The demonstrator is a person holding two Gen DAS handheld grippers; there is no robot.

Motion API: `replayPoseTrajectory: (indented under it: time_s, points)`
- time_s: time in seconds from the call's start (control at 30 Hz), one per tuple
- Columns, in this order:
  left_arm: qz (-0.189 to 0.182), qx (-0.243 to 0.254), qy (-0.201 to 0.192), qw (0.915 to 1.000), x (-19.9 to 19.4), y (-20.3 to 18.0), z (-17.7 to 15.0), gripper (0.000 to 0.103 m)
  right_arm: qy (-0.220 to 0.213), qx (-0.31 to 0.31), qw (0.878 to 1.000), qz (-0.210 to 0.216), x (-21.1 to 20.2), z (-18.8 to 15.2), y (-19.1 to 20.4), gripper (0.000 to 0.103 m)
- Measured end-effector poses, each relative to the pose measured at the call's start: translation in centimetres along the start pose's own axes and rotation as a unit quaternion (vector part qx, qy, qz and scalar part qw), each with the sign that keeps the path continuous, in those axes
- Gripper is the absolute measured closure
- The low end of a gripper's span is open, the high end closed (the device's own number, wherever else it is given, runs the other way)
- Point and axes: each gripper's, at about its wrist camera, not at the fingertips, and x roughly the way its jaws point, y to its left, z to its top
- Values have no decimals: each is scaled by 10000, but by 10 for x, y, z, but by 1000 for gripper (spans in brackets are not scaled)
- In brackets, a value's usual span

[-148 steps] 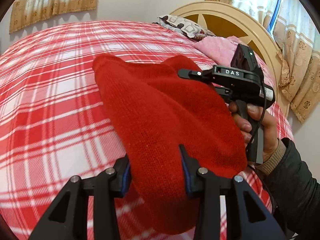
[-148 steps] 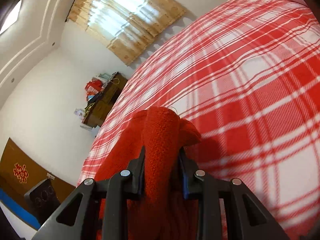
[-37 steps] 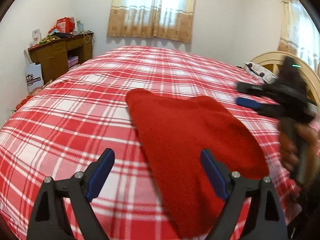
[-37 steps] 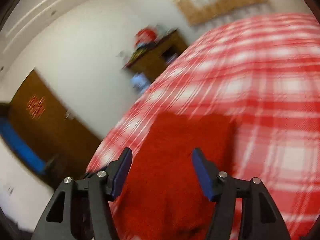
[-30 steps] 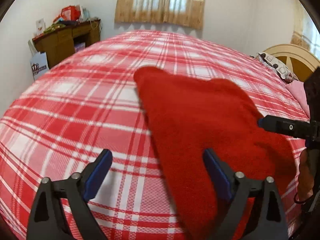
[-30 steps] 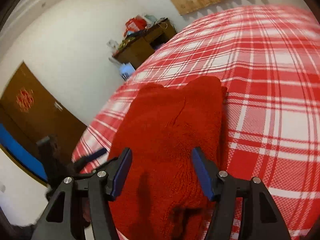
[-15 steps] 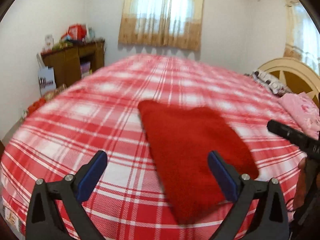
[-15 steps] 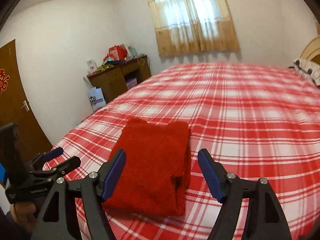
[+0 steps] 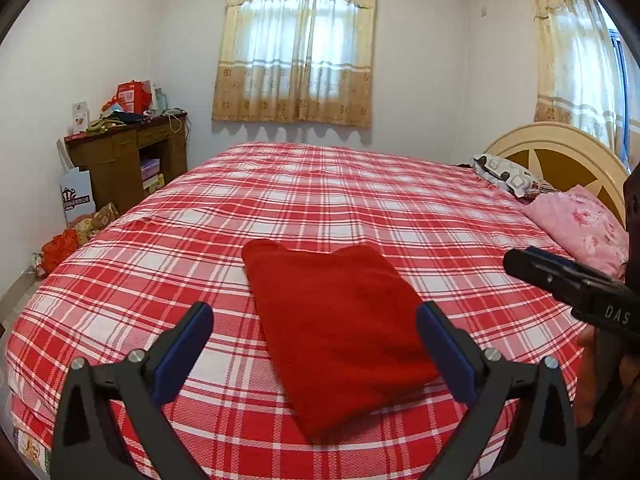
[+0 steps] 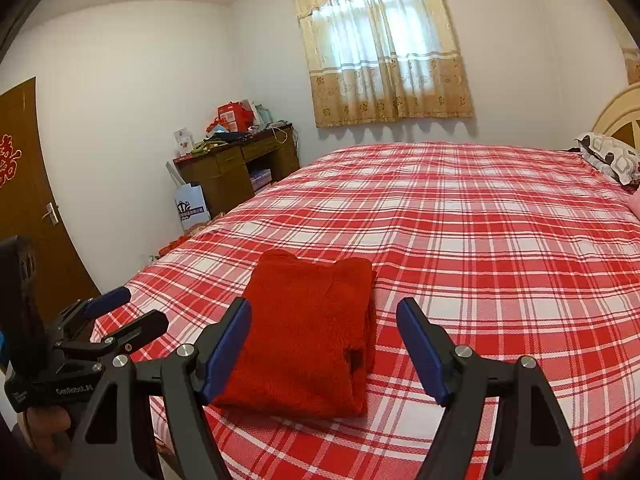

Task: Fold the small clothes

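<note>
Red and fuzzy, the little knitted top (image 9: 340, 332) lies folded flat on my bed (image 9: 360, 200), close to the near edge. It makes a neat block, with two soft bumps along its far side. Nothing is holding it. It rests on the red and white check cover all by itself.

My left tongs (image 9: 316, 344) hang in the air above the near end of the top. The two blue pads (image 9: 186, 350) stand wide apart and touch nothing. My right tongs (image 10: 324, 344) hang there too, near the top. Their jaws have just been spreading wider, and no cloth is between them. One blue pad (image 10: 226, 344) shows in front of the red top's edge, but it does not press on it.

From the right tongs I can see my left hand (image 10: 44, 424) gripping the handle of the other tool. From the left tongs I can see the right tool poking in from the side.

Farther off, a pink pillow (image 9: 580, 228) and a grey patterned pillow (image 9: 508, 174) lie at the head of the bed, by the cream headboard (image 9: 560, 152). A brown desk (image 9: 124, 160) with piled-up things stands against the wall beside the bed. Yellow curtains (image 9: 296, 48) cover the window behind it all. A brown door (image 10: 24, 184) shows at the side.
</note>
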Motion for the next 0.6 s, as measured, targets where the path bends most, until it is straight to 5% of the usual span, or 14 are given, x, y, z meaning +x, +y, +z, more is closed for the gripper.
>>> replayPoseTrajectory:
  time_s: [0.6]
  points:
    - [-13, 11, -16, 10000, -2, -3, -3, 0, 34, -31, 10000, 33, -3, -3, 5, 27]
